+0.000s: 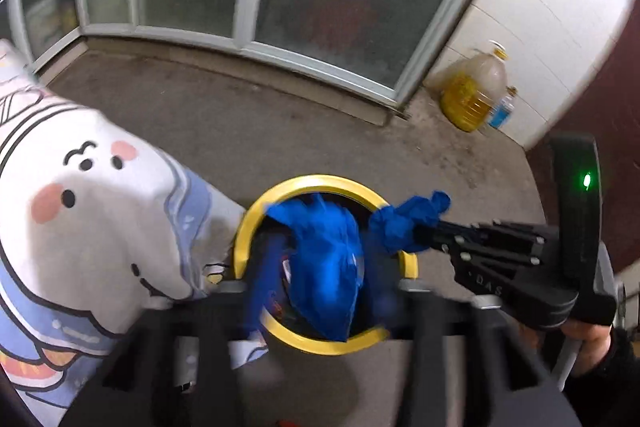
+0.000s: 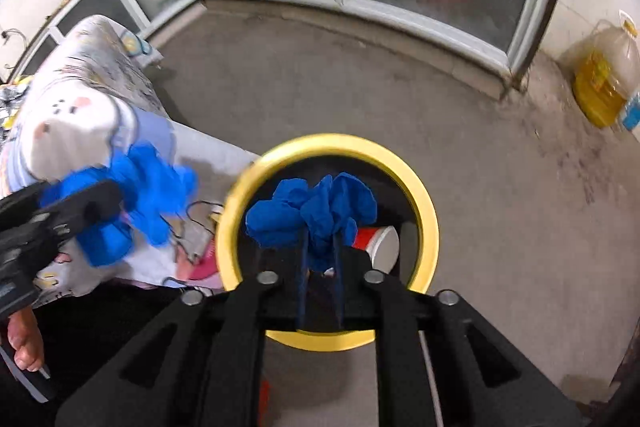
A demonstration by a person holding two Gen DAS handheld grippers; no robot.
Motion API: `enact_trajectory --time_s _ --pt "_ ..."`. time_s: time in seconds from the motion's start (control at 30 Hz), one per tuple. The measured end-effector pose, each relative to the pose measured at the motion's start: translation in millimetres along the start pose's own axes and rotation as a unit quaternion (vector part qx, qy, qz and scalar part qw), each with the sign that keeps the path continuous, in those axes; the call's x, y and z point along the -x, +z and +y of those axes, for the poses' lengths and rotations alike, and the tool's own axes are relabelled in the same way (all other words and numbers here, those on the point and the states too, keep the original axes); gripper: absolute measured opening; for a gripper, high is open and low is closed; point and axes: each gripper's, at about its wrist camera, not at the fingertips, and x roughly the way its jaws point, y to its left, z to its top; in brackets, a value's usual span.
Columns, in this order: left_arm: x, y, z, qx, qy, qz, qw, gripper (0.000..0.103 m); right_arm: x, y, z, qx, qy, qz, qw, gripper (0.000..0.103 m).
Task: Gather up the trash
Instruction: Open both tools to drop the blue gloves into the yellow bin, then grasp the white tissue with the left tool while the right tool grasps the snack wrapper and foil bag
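Trash at this moment means two crumpled wads of thin blue film, both hanging over a round dark bin with a yellow rim (image 2: 428, 219) that stands on the grey concrete floor (image 1: 240, 115). The loose blue wad (image 1: 324, 259) sits between the fingers of the left gripper (image 1: 322, 287), whose jaws stand spread wide. The pads do not seem to press on it, though blur makes that hard to confirm. The pinched blue wad (image 2: 316, 211) is at the tips of the right gripper (image 2: 320, 239), jaws nearly together and nipping its lower folds, directly above the bin's mouth.

The step in hand looks like the drop — both pieces have reached the bin and one appears released. Next, the right jaws need to part while held over the opening, and the left should make sure its wad falls inside the rim rather than snagging on a pad.

A red-and-white paper cup (image 2: 380, 243) already lies in the bin. Just beside the bin, a white cloth with cartoon faces (image 1: 80, 187) drapes down and touches or nearly touches the rim — a stray wad could land there. Well apart, by the white wall, stand a large yellowish oil jug (image 1: 476, 95) and a small blue-labelled bottle (image 1: 502, 111). Frosted glass panels (image 1: 340, 7) run behind.
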Motion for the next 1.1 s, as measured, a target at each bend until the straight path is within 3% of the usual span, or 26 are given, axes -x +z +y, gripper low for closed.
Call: enact_trajectory --time_s 0.03,0.1,0.17,0.3,0.37,0.5,0.6,0.7,0.8,0.9,1.03,1.1 --pt "3 0 4 0.010 0.002 -0.012 0.9999 0.087 -4 1 -1 -0.001 -0.013 0.005 1.000 0.023" --pt "6 0 8 0.015 0.003 -0.018 0.9997 0.089 -8 -1 -5 -0.005 -0.021 0.008 1.000 0.035" --pt "5 0 9 0.018 0.014 -0.016 0.9996 0.093 -11 -2 -11 -0.020 -0.021 0.007 1.000 0.058" --pt "23 -5 19 0.035 0.026 -0.034 0.9985 0.094 -5 -6 -17 -0.038 -0.037 -0.010 0.999 0.058" --pt "45 -8 20 0.033 0.022 -0.064 0.9972 0.094 15 -6 -14 -0.044 -0.038 -0.051 0.997 0.061" --pt "104 -20 24 0.021 0.049 -0.118 0.9915 0.095 69 -9 8 -0.015 -0.016 -0.162 0.987 0.072" --pt "163 -38 40 0.020 0.080 -0.162 0.9834 0.095 106 -8 36 0.019 0.044 -0.217 0.975 0.077" --pt "221 -63 64 0.027 0.135 -0.187 0.9727 0.095 123 -1 66 0.047 0.102 -0.227 0.967 0.079" --pt "270 -96 90 0.041 0.209 -0.201 0.9561 0.095 133 3 109 0.087 0.154 -0.229 0.957 0.079" --pt "312 -136 125 0.071 0.306 -0.200 0.9280 0.095 138 5 162 0.133 0.181 -0.231 0.947 0.079" --pt "348 -174 168 0.120 0.366 -0.190 0.9030 0.095 132 12 229 0.191 0.207 -0.222 0.933 0.079" --pt "357 -183 182 0.144 0.376 -0.184 0.8966 0.095 126 16 264 0.212 0.224 -0.214 0.927 0.079"
